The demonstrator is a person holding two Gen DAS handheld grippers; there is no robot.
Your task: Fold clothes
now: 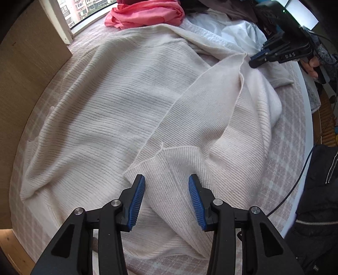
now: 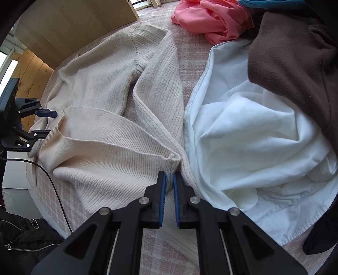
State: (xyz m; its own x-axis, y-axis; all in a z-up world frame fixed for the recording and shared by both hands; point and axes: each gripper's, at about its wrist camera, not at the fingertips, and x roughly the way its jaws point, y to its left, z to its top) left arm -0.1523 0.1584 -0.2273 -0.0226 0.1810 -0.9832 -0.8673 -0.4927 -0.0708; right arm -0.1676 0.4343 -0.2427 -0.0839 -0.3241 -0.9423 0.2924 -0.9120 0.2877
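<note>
- Four garments lie on the bed (image 1: 295,118), which wears a pale pink checked cover; the cream sweater (image 1: 109,101) takes up most of it and serves as the landmark here.
- Beyond the sweater's far end sits a crumpled pink cloth (image 1: 145,12).
- Touching the sweater's right edge is a rumpled white shirt (image 2: 249,135), its hem running along the sweater's folded sleeve (image 2: 160,84).
- A brown garment (image 2: 295,63) overlaps the shirt on the side away from the sweater.
- A wooden panel (image 1: 27,84) stands left of the sweater, at the bed's edge.
- A black jacket (image 1: 319,203) with zips hangs off the bed's near right edge, a black cable beside it.
- The left gripper (image 1: 166,201) hovers over the sweater's ribbed hem, jaws spread wide with nothing between them.
- The right gripper (image 2: 170,190) has its jaws nearly closed, pinching a bunched corner of the sweater close against the shirt's edge.
- One flap of the sweater is turned over across its body.
</note>
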